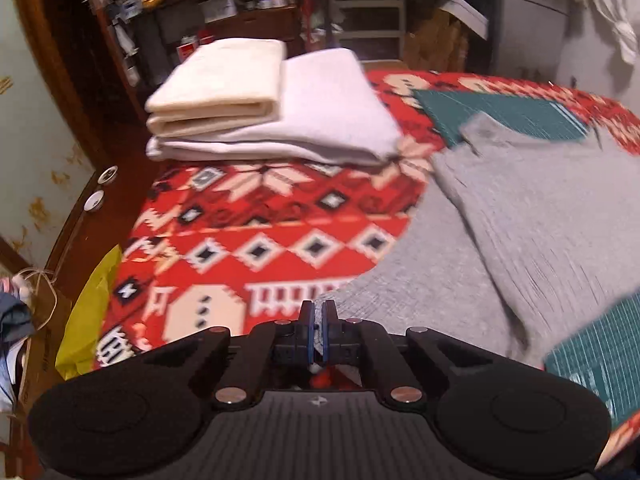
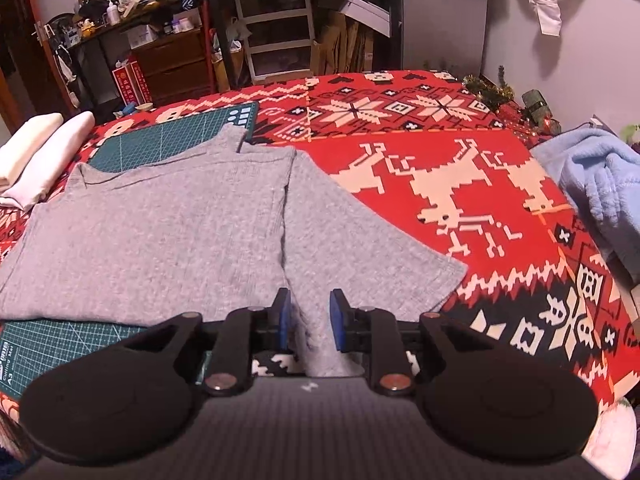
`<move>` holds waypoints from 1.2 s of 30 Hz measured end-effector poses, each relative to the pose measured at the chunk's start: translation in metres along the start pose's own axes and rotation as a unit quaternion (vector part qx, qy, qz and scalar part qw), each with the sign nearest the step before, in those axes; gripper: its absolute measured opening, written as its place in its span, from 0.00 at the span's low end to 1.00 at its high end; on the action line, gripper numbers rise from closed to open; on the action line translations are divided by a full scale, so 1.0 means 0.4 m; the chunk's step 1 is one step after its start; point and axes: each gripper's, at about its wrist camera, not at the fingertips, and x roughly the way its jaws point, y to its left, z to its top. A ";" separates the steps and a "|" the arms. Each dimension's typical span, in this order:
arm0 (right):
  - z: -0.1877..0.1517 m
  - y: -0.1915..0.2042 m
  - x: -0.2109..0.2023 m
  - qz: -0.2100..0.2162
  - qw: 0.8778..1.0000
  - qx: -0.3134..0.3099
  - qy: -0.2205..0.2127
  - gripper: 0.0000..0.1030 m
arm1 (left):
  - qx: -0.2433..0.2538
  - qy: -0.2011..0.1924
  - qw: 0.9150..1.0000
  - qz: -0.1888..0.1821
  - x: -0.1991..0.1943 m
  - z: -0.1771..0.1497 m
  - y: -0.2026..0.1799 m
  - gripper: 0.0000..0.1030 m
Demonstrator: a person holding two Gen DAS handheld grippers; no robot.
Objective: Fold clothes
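The left gripper [image 1: 319, 322] has its blue pads nearly together, pinching a thin edge of the grey shirt [image 1: 532, 216] at the near edge of the bed. The right gripper [image 2: 310, 320] stands narrowly apart, with a bunched fold of the same grey shirt between its pads — whether they press it I cannot tell. The shirt lies flat across a green cutting mat [image 2: 48, 344], printed "A3" and "Cutting Mat" at its near-left corner, on a red patterned blanket [image 2: 460, 184]. Folded white clothes [image 1: 260, 104] sit stacked beyond the left gripper — well apart from it.
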 end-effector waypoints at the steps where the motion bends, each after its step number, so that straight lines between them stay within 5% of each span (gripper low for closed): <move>1: 0.003 0.003 -0.001 -0.001 1.000 -0.002 -0.001 0.22 | -0.006 0.001 1.000 0.006 0.009 0.008 0.015 0.04; 11: 0.019 -0.031 -0.002 -0.031 0.999 0.018 -0.012 0.26 | 0.026 0.021 0.999 0.025 0.056 0.022 0.019 0.10; 16: 0.018 -0.062 -0.010 -0.049 0.998 0.025 -0.026 0.39 | 0.016 0.018 0.999 0.044 0.035 0.019 0.036 0.17; 18: 0.021 -0.066 -0.015 -0.053 0.998 0.022 -0.031 0.55 | 0.009 0.012 0.999 0.050 0.017 0.026 0.042 0.26; 23: 0.039 -0.035 -0.030 -0.037 0.998 -0.002 -0.055 0.91 | -0.007 -0.029 0.999 0.021 -0.057 0.066 -0.004 0.85; 25: 0.049 -0.010 -0.029 -0.024 0.998 -0.009 -0.063 1.00 | -0.008 -0.041 0.999 0.001 -0.077 0.082 -0.045 0.91; 31: 0.049 0.086 0.018 0.006 0.998 -0.040 -0.053 1.00 | -0.017 -0.028 0.998 -0.059 -0.057 0.094 -0.216 0.97; 36: 0.036 0.140 0.084 0.001 0.998 -0.052 -0.023 1.00 | 0.019 -0.011 0.999 -0.045 0.006 0.055 -0.342 0.96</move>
